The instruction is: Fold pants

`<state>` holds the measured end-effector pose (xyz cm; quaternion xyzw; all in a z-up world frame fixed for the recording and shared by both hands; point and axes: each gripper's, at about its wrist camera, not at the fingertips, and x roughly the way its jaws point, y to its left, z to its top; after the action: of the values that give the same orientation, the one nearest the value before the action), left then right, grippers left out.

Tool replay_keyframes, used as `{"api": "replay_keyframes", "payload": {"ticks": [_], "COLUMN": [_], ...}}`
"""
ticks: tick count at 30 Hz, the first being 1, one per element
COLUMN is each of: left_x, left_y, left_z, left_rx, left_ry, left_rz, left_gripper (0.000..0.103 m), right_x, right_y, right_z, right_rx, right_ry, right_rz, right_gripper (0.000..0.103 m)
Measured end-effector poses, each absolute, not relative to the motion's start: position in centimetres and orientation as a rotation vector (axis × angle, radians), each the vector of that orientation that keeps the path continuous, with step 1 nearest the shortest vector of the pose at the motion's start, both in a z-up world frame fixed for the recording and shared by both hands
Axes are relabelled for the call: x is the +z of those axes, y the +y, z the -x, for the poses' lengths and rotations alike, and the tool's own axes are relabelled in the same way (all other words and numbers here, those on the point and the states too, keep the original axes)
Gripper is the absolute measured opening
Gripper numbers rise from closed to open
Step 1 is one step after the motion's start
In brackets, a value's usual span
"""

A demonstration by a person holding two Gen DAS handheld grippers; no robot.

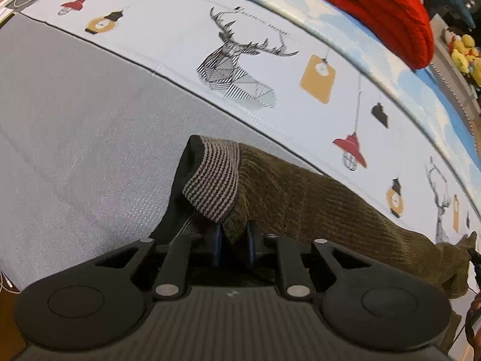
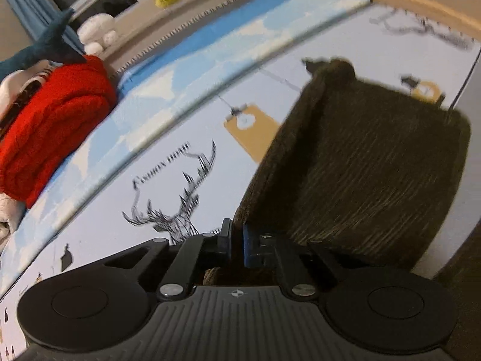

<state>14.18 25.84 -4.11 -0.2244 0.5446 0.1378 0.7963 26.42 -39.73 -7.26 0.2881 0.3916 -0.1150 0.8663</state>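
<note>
So both grippers have a bite of the pants [image 1: 315, 198], olive corduroy ones lying on the deer-print bedsheet [image 1: 180, 39]. The left gripper [image 1: 234, 240] is clamped on the striped waistband [image 1: 215, 180] at lower centre of its frame, and from there the fabric runs off toward the lower right edge, so that's the long axis. The right gripper [image 2: 237, 240] is pinched shut on a cloth edge too, with the rest of the pants [image 2: 360, 162] hanging up and right of it, blurry. My guess is the fold goes along that axis, bringing the two held ends together. A red sweater [image 1: 375, 9] sits well clear at the upper right.
</note>
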Motion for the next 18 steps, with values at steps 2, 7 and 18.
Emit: {"api": "replay_keyframes", "payload": {"ticks": [2,7,18], "left_x": [-3.4,-1.8,-2.2], "left_y": [25.6,25.0,27.7], "left_z": [-13.9,-12.0,-6.2], "left_rx": [0.271,0.202,0.122], "left_ry": [1.148,1.113,1.193], "left_rz": [0.464,0.421,0.445], "left_gripper": [0.013,0.008,0.009], "right_x": [-5.0,0.0,-3.9], "right_y": [-40.3,-42.0,-45.9], "right_z": [-24.8,-18.7,-5.5], "right_rx": [-0.232,-0.207,-0.260], "right_ry": [0.781,0.730,1.148], "right_rz": [-0.586,-0.580,-0.557], "right_gripper": [0.006,0.005,0.004]}}
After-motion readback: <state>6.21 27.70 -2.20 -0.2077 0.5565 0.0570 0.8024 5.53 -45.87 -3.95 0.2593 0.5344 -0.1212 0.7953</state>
